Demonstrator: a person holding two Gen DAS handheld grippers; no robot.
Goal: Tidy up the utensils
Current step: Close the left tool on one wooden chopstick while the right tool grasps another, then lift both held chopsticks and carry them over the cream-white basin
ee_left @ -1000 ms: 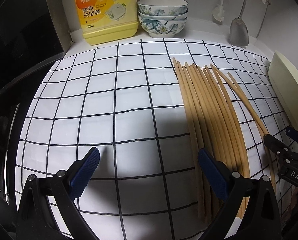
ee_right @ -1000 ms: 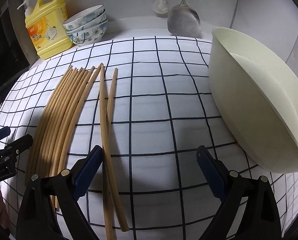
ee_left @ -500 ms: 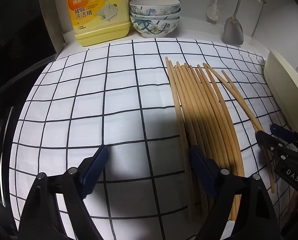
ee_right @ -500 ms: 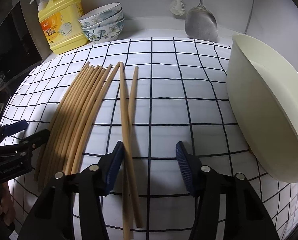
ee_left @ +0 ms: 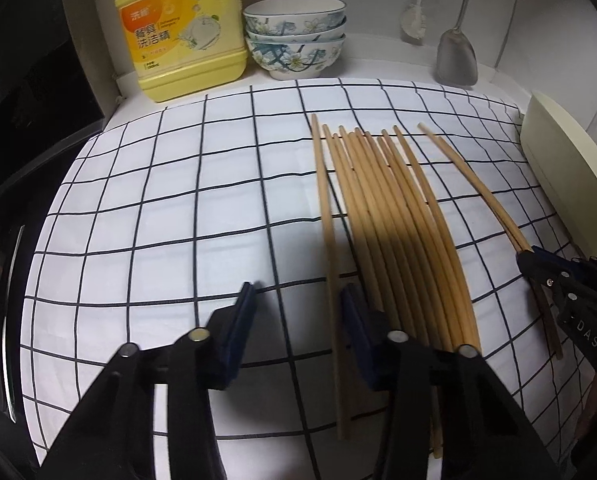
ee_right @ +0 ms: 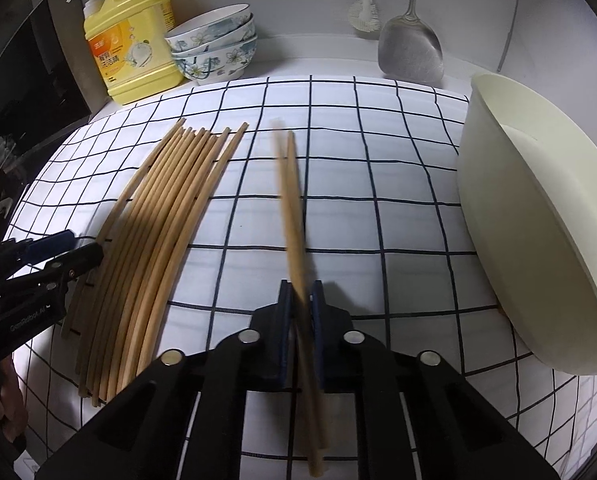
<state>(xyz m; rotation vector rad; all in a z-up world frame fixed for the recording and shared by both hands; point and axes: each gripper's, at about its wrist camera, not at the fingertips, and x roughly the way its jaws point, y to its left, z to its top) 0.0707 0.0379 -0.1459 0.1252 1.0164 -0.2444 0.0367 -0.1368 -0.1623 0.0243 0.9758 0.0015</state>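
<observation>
Several wooden chopsticks (ee_left: 398,220) lie side by side on the checked cloth (ee_left: 158,208); the right wrist view has them (ee_right: 166,220) at its left. One chopstick (ee_left: 328,240) lies a little left of that row. My left gripper (ee_left: 298,312) is closing, and this chopstick runs between its jaws near the right pad (ee_left: 352,320), without both pads pressing it. My right gripper (ee_right: 298,304) is shut on two chopsticks (ee_right: 288,200), which look blurred. In the left wrist view the right gripper (ee_left: 538,264) holds that pair (ee_left: 470,184) at the far right.
A yellow detergent bottle (ee_left: 178,28) and stacked flowered bowls (ee_left: 294,36) stand at the back. A metal spatula (ee_right: 410,52) and a brush (ee_right: 364,8) hang on the wall. A cream basin (ee_right: 538,220) leans at the cloth's right edge. A dark appliance (ee_left: 26,120) borders the left.
Both grippers' jaws have come in from wide open. The right pair closed onto the two separate chopsticks. The left pair narrowed around the leftmost chopstick, which now lies apart from the row.
</observation>
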